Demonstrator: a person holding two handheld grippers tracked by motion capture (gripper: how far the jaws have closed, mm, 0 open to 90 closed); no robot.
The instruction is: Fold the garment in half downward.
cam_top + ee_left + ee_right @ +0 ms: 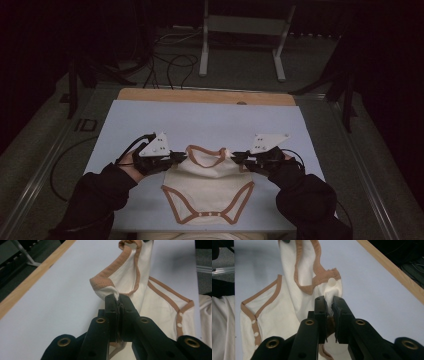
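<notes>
A cream baby bodysuit (pixel 207 187) with tan trim lies front-up near the table's front edge, neck away from me and snap crotch toward me. My left gripper (pixel 181 156) is shut on its left shoulder, and in the left gripper view the jaws pinch white cloth of the bodysuit (pixel 125 282) at the gripper (pixel 118 298). My right gripper (pixel 237 156) is shut on the right shoulder; the right gripper view has the bodysuit (pixel 287 302) bunched between the gripper's (pixel 329 301) jaws, beside a white snap. The shoulders are lifted slightly.
The pale blue mat (pixel 200 122) covers the table, with a wooden strip (pixel 205 96) at its far edge. A metal frame (pixel 245 40) and cables (pixel 165 65) stand on the floor beyond. More white cloth (pixel 220 322) lies at the near edge.
</notes>
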